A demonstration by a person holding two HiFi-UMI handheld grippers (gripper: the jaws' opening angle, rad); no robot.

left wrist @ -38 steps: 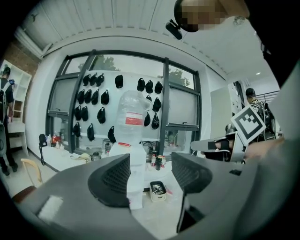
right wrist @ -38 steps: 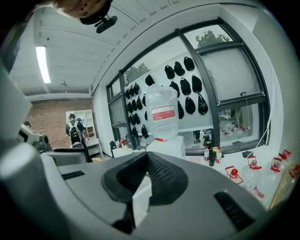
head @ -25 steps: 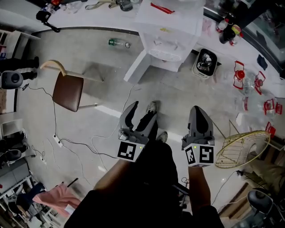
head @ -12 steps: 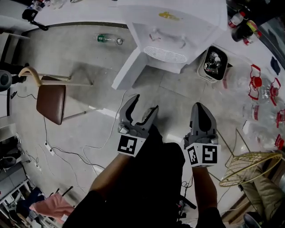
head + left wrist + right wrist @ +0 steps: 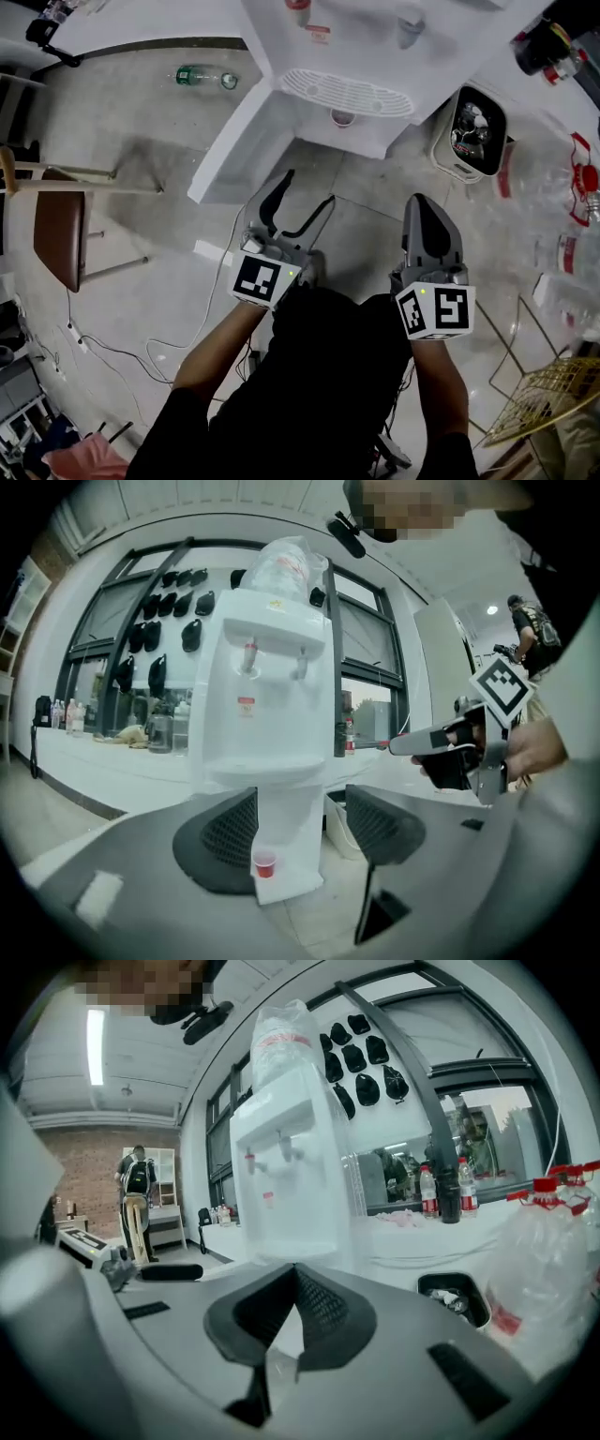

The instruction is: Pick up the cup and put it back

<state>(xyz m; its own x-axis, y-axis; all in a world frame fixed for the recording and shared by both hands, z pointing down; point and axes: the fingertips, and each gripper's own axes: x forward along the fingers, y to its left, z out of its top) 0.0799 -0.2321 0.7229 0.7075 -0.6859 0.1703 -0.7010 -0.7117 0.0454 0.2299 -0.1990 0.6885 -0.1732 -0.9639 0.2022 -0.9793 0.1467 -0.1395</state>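
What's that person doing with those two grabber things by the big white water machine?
A person stands facing a white water dispenser, holding a gripper in each hand. The left gripper is open with nothing in it. The right gripper is shut and empty too. A little red cup sits on the dispenser's bottom ledge, and neither gripper is touching it yet.

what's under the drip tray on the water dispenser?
A small red cup stands on the water dispenser's low base step, below the drip tray. The left gripper's own jaw hides part of that step; what's in the cup can't be made out.
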